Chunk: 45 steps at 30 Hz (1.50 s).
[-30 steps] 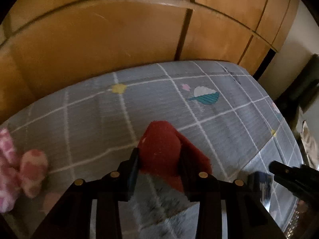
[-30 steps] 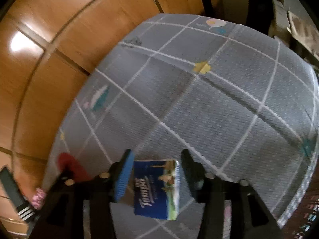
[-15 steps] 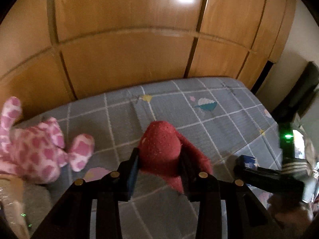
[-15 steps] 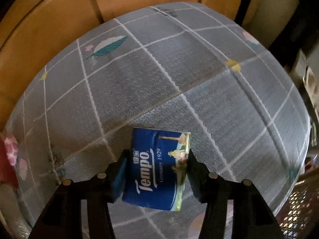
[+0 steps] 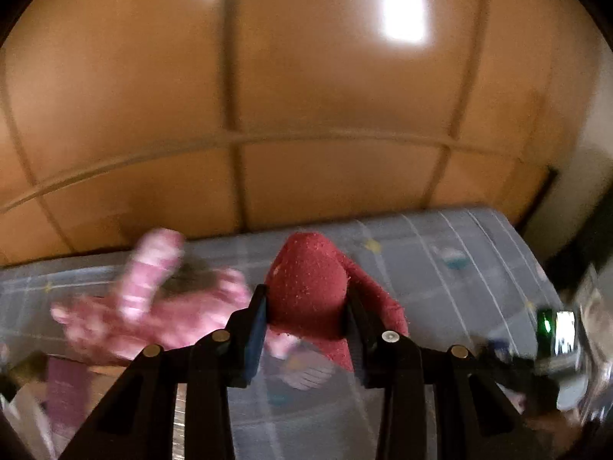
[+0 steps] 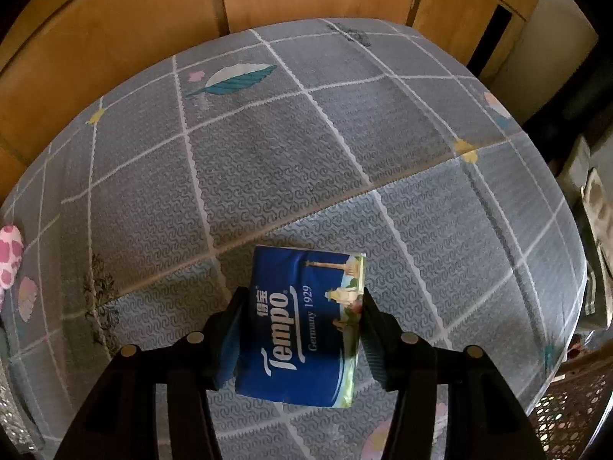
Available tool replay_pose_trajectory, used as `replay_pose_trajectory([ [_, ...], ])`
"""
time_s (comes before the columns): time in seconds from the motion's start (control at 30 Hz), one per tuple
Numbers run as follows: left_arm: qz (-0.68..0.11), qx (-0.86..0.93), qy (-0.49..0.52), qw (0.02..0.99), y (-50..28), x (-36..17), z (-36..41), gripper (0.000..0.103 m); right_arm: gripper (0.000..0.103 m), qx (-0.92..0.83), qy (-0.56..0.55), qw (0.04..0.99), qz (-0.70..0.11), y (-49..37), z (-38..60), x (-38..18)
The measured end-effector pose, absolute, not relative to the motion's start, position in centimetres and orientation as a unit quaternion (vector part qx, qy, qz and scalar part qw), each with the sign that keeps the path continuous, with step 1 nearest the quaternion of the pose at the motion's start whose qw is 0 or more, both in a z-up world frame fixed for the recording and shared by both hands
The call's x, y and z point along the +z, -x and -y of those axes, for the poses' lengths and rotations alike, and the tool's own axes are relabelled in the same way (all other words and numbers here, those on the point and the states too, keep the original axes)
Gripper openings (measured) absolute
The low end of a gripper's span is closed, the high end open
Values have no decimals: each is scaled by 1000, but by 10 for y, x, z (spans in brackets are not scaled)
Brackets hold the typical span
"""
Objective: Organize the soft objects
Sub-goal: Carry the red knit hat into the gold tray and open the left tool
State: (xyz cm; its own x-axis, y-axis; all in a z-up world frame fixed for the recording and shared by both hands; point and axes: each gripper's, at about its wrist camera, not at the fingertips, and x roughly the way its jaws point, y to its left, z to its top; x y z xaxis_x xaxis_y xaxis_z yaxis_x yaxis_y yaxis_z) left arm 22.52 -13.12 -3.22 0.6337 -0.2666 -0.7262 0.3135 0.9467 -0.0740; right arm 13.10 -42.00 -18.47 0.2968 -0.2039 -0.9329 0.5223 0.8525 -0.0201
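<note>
Two handheld grippers over a bed, each with its fingers clamped on a soft item.

The left gripper [image 5: 306,322] has its fingers pressed against the sides of a red knitted sock [image 5: 308,287], whose rounded end points up and away toward the wooden wardrobe doors [image 5: 306,96], long axis running along the fingers. Just beside it, to the left, a pink spotted plush toy [image 5: 153,299] lies blurred on the bed. The right gripper [image 6: 299,329] has its fingers closed on the long sides of a blue Tempo tissue pack [image 6: 302,326], held above the bed, its long axis pointing away from the camera, printed face up. The bed's grey quilted bedspread [image 6: 268,153] carries a white grid with leaf and flower motifs. A perforated basket [image 6: 567,402] sits at the lower right.
</note>
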Motion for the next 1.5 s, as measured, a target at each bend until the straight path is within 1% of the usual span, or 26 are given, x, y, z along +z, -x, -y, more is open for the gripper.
replay_pose_trajectory([
  [0.13,-382,-107,1,918,-242,-11,74,37,54,-225,-127,798,-544,-133,413,-184],
  [0.27,-375,-56,17,925,-249,-3,18,37,54,-224,-105,803,-542,-129,401,-185],
  [0.43,-381,2,50,923,-245,-9,-52,37,54,-223,-95,805,-541,-134,395,-186],
  [0.6,-378,48,88,920,-220,-21,-115,37,54,-224,-82,807,-541,-137,393,-183],
  [0.9,-368,67,116,920,-150,-37,-176,37,54,-224,-49,812,-538,-135,382,-180],
  [1.2,-364,85,151,915,-64,-55,-207,37,54,-225,-23,814,-535,-134,371,-180],
  [1.27,-364,98,154,913,-39,-62,-216,37,54,-226,-17,814,-535,-135,369,-180],
  [1.5,-385,145,163,897,14,-95,-242,37,54,-228,-2,814,-534,-135,363,-180],
])
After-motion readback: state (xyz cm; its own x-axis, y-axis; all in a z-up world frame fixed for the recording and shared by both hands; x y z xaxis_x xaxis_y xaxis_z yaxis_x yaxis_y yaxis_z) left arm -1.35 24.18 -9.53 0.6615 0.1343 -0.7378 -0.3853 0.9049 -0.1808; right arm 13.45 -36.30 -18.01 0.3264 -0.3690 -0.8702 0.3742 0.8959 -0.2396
